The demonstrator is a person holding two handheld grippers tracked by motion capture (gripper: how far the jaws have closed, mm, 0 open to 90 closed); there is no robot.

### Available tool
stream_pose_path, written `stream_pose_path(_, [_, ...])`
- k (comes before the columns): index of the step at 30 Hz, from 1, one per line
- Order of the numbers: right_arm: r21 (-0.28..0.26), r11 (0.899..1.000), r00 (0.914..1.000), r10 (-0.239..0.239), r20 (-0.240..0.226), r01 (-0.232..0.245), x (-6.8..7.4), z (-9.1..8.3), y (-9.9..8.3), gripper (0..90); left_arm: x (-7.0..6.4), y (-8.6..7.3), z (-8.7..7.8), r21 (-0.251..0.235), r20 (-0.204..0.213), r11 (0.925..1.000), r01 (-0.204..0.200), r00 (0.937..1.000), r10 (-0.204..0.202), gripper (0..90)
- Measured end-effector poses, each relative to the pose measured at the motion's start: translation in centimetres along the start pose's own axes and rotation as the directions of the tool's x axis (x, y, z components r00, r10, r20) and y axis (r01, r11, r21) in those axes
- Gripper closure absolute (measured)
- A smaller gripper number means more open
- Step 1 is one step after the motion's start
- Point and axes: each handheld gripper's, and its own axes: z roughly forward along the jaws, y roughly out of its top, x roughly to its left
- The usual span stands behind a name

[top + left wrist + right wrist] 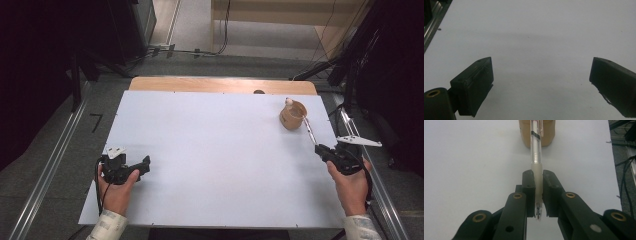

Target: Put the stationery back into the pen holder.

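Pen [535,157] clamped between right gripper [538,195] jaws, pointing ahead toward cup [292,115]; left gripper [541,82] gapes wide, resting low.

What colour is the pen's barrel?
Clear pen barrel with a whitish grip, best in the right gripper view.

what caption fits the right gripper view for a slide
Right gripper clamps a clear pen by its grip, pointing toward a tan cup.
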Motion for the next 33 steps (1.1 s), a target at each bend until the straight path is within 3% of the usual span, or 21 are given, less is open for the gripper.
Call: stream_pose_path(33, [-0.005,1.0,0.9989,0.028,0.039,-0.027,-0.3,2.3,3.6,79.0,0.0,-0.1,0.2,0.01,0.002,0.9999,-0.004,1.0,0.004,5.6])
